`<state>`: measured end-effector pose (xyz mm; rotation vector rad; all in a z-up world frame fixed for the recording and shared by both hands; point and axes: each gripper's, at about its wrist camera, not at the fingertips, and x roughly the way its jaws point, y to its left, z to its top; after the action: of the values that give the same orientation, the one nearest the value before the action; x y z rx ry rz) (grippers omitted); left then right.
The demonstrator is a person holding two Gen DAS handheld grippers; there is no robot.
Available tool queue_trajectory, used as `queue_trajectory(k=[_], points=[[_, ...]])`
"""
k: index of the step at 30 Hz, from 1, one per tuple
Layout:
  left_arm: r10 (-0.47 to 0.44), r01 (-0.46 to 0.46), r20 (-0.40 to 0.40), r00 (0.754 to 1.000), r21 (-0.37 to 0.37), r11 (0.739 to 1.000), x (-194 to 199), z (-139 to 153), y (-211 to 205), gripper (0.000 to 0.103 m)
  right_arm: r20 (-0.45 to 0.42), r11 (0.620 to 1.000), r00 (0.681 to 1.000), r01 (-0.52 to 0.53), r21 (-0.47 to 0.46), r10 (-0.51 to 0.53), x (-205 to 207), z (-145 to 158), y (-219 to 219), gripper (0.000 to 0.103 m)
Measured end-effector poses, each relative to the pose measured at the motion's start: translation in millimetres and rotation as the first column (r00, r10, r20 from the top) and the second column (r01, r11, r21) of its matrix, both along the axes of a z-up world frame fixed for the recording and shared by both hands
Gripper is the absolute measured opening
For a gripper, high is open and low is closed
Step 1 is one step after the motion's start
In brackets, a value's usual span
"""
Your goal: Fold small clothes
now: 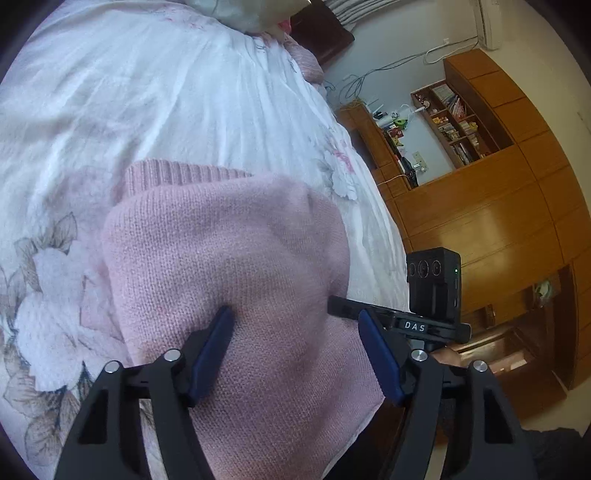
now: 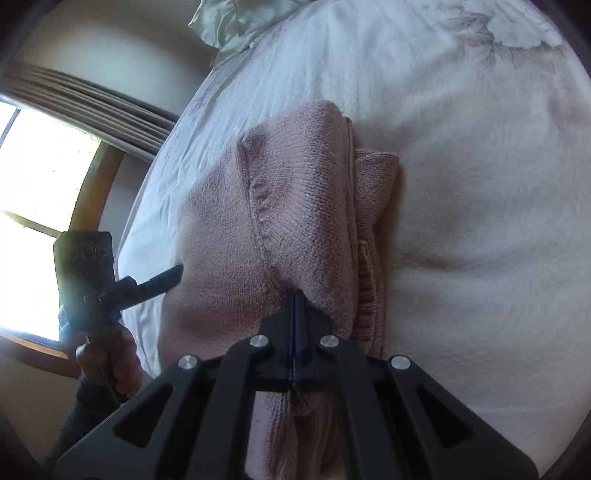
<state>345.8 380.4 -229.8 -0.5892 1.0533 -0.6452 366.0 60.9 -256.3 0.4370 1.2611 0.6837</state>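
A pink knit sweater [image 1: 229, 258] lies partly folded on the bed, its ribbed hem [image 1: 177, 175] towards the far side. My left gripper [image 1: 295, 328] hovers open just above it, with the blue pads [image 1: 216, 343] spread wide over the knit. In the right wrist view the sweater [image 2: 295, 192] shows stacked folded layers, and my right gripper [image 2: 295, 295] is shut on a fold at its near edge. The left wrist view catches the right gripper [image 1: 334, 302] at the sweater's right edge. A hand [image 2: 110, 354] holds the left gripper [image 2: 173, 273] beside the sweater's left side.
The bed has a white sheet with a floral print [image 1: 129, 92] and a pale pillow [image 2: 229, 26] at the far end. A wooden wardrobe with shelves [image 1: 498, 192] stands to the right of the bed. A bright window [image 2: 33, 206] lies on the other side.
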Motion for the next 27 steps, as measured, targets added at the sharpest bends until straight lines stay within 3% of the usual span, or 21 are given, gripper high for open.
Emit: queue_trajectory(k=[2, 5, 7, 9, 11, 13, 14, 17, 20, 21, 24, 26, 27], points=[[-0.008, 0.009, 0.035, 0.999, -0.016, 1.000, -15.8, 21.6, -0.1, 0.071, 0.045, 1.000, 0.999, -0.011, 0.005, 0.011, -13.2, 21.1, -1.0, 0.008], [-0.038, 0.046, 0.111, 0.993, -0.068, 0.997, -53.1, 45.1, 1.9, 0.073, 0.091, 0.998, 0.995, -0.046, 0.048, 0.042, -42.4, 43.8, -1.6, 0.009], [-0.045, 0.049, 0.081, 0.996, -0.050, 0.998, -65.0, 32.1, -2.0, 0.073, 0.072, 0.998, 0.996, -0.058, 0.029, 0.056, -52.1, 33.6, 1.2, 0.008], [-0.028, 0.028, -0.004, 1.000, -0.006, 1.000, -62.5, -3.4, -5.2, 0.073, 0.032, 0.998, 0.999, -0.034, -0.046, 0.036, -51.1, 3.0, 3.8, 0.000], [-0.008, 0.007, -0.021, 1.000, -0.047, 0.999, -62.5, -20.5, -3.3, 0.068, -0.034, 1.000, 0.999, -0.008, 0.005, 0.008, -46.4, -24.1, -3.1, 0.000], [0.018, -0.019, -0.019, 1.000, -0.057, 0.998, -66.7, -11.8, 0.2, 0.068, -0.014, 1.000, 1.000, -0.003, 0.006, 0.003, -51.1, -14.8, -6.1, 0.000], [0.025, -0.025, -0.008, 1.000, -0.055, 0.998, -73.1, -3.0, 1.2, 0.068, 0.008, 1.000, 1.000, -0.012, 0.005, 0.012, -57.8, -4.1, -5.9, 0.005], [-0.016, 0.022, 0.068, 0.998, -0.091, 0.996, -109.1, 20.6, -1.3, 0.072, 0.081, 0.998, 0.995, -0.055, 0.017, 0.054, -80.9, 21.6, -5.3, 0.009], [-0.021, 0.021, 0.016, 1.000, 0.001, 1.000, -129.3, -4.9, -8.8, 0.072, 0.065, 0.997, 0.995, -0.073, -0.039, 0.075, -103.6, 7.2, -8.6, 0.009], [0.000, 0.001, -0.030, 1.000, 0.023, 1.000, -129.9, -23.1, -8.0, 0.072, 0.041, 0.994, 0.997, -0.067, -0.088, 0.071, -105.0, -10.2, -8.2, 0.000], [0.054, -0.054, -0.048, 0.997, 0.007, 0.999, -134.7, -44.8, -5.4, 0.072, 0.050, 0.990, 0.998, -0.042, -0.136, 0.049, -112.2, -27.0, -4.6, 0.000], [0.090, -0.089, -0.033, 0.995, 0.027, 0.996, -143.2, -30.0, -10.2, 0.075, 0.108, 0.982, 0.992, -0.042, -0.183, 0.063, -123.8, -5.7, 3.8, 0.012], [0.108, -0.107, -0.025, 0.994, 0.048, 0.993, -150.0, -20.8, -13.2, 0.078, 0.151, 0.976, 0.986, -0.039, -0.214, 0.073, -133.3, 8.3, 9.7, 0.029]])
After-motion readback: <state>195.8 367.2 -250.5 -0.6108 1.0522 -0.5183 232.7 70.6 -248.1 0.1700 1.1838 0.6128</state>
